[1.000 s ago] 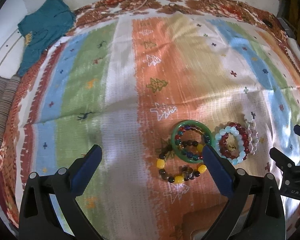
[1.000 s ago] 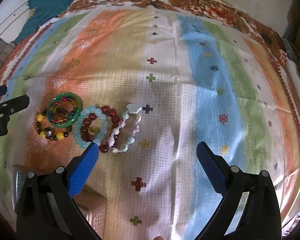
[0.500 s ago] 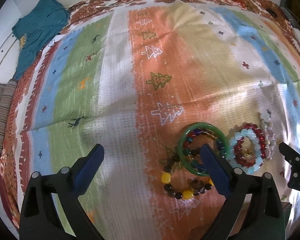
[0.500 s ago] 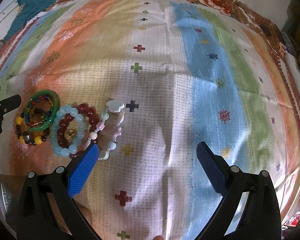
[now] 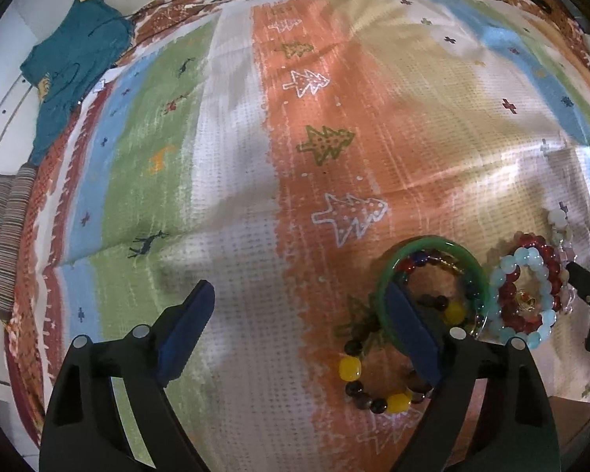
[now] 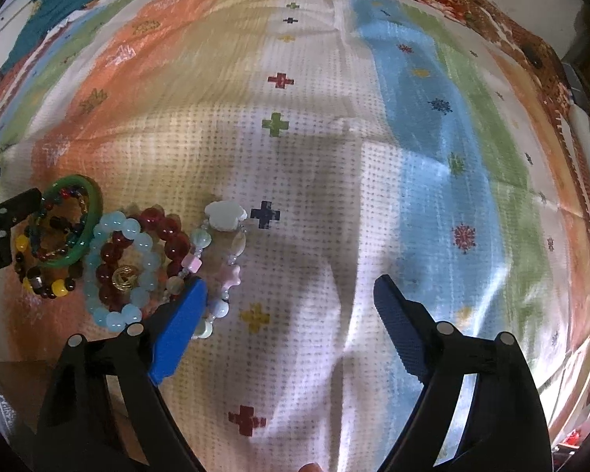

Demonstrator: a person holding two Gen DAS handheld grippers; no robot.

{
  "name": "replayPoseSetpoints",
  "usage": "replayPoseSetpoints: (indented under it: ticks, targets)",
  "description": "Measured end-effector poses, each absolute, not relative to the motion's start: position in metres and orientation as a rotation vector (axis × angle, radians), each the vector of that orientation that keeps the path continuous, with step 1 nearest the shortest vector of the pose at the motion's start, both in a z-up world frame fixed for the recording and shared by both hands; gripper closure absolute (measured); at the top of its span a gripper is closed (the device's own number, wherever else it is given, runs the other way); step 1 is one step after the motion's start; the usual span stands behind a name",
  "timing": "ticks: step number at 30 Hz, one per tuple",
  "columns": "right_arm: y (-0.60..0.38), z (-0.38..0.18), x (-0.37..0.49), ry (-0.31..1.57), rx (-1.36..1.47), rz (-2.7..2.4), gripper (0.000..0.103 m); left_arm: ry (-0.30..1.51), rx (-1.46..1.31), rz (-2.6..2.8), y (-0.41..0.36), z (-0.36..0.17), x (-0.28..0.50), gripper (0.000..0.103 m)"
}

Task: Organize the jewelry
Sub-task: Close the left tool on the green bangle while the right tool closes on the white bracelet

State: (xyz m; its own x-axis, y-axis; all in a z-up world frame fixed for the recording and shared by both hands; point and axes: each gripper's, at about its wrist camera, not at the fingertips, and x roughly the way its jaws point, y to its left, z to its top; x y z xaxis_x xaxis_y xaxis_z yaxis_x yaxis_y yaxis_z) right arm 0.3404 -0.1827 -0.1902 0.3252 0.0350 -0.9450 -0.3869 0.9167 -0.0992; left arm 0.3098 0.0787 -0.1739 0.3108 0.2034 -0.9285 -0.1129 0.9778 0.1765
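Several bracelets lie bunched on a striped cloth. A green bangle (image 5: 432, 244) rings a dark multicolour bead bracelet; a black-and-yellow bead bracelet (image 5: 354, 369) lies in front of it. Beside them lie a pale blue bead bracelet (image 5: 531, 338) and a dark red bead bracelet (image 5: 535, 242). In the right wrist view the green bangle (image 6: 92, 212), blue beads (image 6: 116, 224), red beads (image 6: 165, 228) and a pastel charm bracelet (image 6: 226, 216) sit at left. My left gripper (image 5: 301, 326) is open, its right finger over the bangle's near edge. My right gripper (image 6: 289, 299) is open, its left finger over the charm bracelet.
A teal garment (image 5: 74, 67) and a striped folded cloth (image 5: 4, 232) lie at the cloth's far left edge. A brown box corner (image 5: 578, 421) shows at lower right. The striped cloth (image 6: 413, 157) stretches wide to the right of the bracelets.
Both grippers have moved down and closer to the cloth, so the bracelets look bigger. The left gripper's right finger now overlaps the green bangle; the right gripper's left finger overlaps the charm bracelet. Jaws stay open.
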Motion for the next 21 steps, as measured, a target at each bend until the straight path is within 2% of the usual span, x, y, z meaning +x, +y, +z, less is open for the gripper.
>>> replayPoseSetpoints:
  ticks: [4, 7, 8, 9, 10, 12, 13, 17, 18, 21]
  targets:
    - [-0.181, -0.194, 0.341, 1.222, -0.336, 0.286, 0.021, 1.246, 0.093, 0.191, 0.074, -0.180, 0.312, 0.020]
    - [-0.177, -0.192, 0.342, 1.215, -0.348, 0.288, 0.027, 1.250, 0.096, 0.171, 0.072, -0.184, 0.312, 0.028]
    - [-0.176, -0.192, 0.342, 1.213, -0.351, 0.288, 0.031, 1.252, 0.089, 0.159, 0.072, -0.184, 0.312, 0.034]
    - [-0.174, -0.192, 0.342, 1.213, -0.350, 0.302, 0.040, 1.256, 0.082, 0.151, 0.071, -0.185, 0.312, 0.041]
    - [-0.173, -0.192, 0.341, 1.218, -0.344, 0.313, 0.044, 1.259, 0.079, 0.148, 0.071, -0.185, 0.312, 0.045]
    - [-0.168, -0.191, 0.338, 1.208, -0.356, 0.324, 0.055, 1.265, 0.076, 0.141, 0.070, -0.186, 0.312, 0.065]
    - [-0.167, -0.191, 0.337, 1.203, -0.365, 0.332, 0.058, 1.265, 0.070, 0.132, 0.070, -0.186, 0.312, 0.067]
    - [-0.164, -0.190, 0.335, 1.202, -0.367, 0.350, 0.086, 1.266, 0.056, 0.116, 0.068, -0.185, 0.312, 0.089]
    - [-0.164, -0.190, 0.335, 1.204, -0.362, 0.354, 0.088, 1.267, 0.053, 0.116, 0.068, -0.184, 0.311, 0.094]
    - [-0.165, -0.190, 0.334, 1.196, -0.363, 0.360, 0.088, 1.268, 0.049, 0.114, 0.067, -0.184, 0.310, 0.096]
